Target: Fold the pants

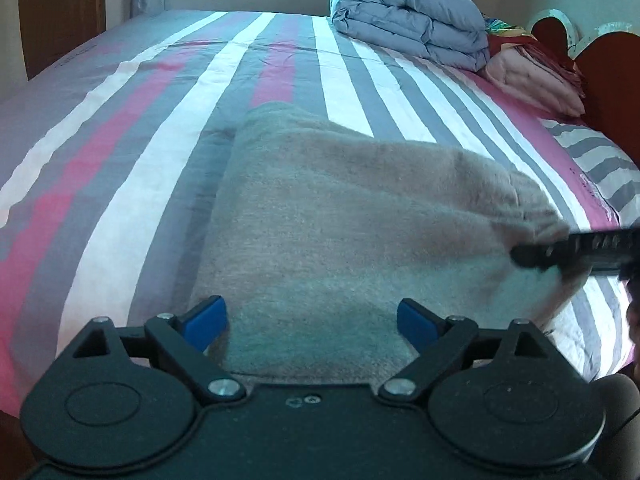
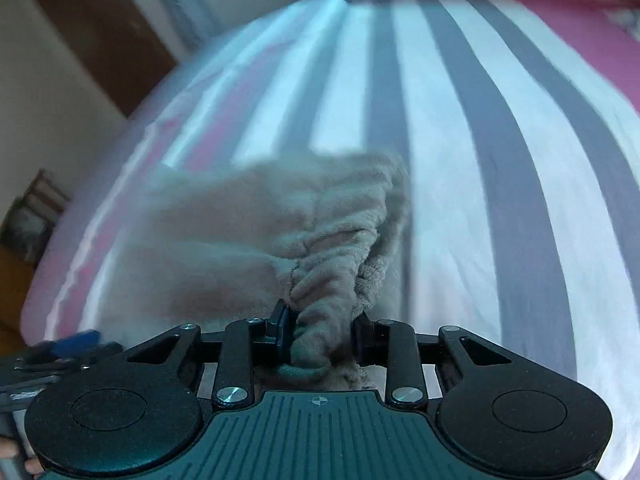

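The grey-beige fleece pants [image 1: 336, 220] lie on the striped bed [image 1: 120, 160]. My left gripper [image 1: 312, 320] is open, its blue pads either side of the pants' near edge, gripping nothing. My right gripper [image 2: 322, 332] is shut on a bunched, gathered end of the pants [image 2: 320, 264] and holds it lifted above the sheet. In the left wrist view the right gripper [image 1: 568, 248] shows at the right, pinching the pants' raised right end. In the right wrist view the left gripper [image 2: 60, 348] shows blurred at the lower left.
A folded grey-blue duvet [image 1: 412, 20] and folded pink blankets [image 1: 536, 80] sit at the bed's far right, by a red-brown headboard [image 1: 600, 80]. A striped pillow [image 1: 600, 160] lies at the right. A brown door [image 1: 60, 12] stands beyond the bed's left edge.
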A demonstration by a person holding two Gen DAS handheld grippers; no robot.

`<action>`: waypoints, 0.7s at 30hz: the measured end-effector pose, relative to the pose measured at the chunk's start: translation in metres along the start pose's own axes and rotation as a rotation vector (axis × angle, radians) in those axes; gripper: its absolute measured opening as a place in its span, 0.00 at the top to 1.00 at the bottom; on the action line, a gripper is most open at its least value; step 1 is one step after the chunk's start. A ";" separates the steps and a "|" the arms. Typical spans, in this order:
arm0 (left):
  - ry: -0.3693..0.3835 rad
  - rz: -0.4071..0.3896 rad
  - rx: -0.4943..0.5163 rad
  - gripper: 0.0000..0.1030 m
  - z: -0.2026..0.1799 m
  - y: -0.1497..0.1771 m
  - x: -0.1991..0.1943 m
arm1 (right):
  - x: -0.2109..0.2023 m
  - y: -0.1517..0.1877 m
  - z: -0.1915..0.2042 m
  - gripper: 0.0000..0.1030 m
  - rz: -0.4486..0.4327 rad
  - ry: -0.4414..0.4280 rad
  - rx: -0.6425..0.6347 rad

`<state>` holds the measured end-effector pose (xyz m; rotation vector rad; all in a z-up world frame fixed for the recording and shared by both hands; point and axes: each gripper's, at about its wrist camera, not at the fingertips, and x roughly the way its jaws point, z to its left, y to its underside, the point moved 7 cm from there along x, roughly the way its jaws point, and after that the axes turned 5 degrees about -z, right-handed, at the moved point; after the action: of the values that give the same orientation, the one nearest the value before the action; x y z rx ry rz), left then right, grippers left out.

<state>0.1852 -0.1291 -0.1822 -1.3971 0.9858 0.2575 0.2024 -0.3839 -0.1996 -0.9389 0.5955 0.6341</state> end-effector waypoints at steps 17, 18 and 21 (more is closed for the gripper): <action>0.006 0.000 0.000 0.14 0.002 0.003 0.004 | -0.026 0.032 0.030 0.48 -0.114 0.026 -0.053; 0.000 0.002 0.007 0.14 0.001 0.004 0.004 | -0.025 0.033 0.023 0.54 -0.123 0.043 -0.052; -0.010 0.008 -0.002 0.15 0.001 0.003 0.003 | -0.033 0.031 0.016 0.60 -0.113 0.023 -0.017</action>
<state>0.1861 -0.1287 -0.1865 -1.3929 0.9827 0.2714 0.1607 -0.3637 -0.1853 -0.9896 0.5540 0.5284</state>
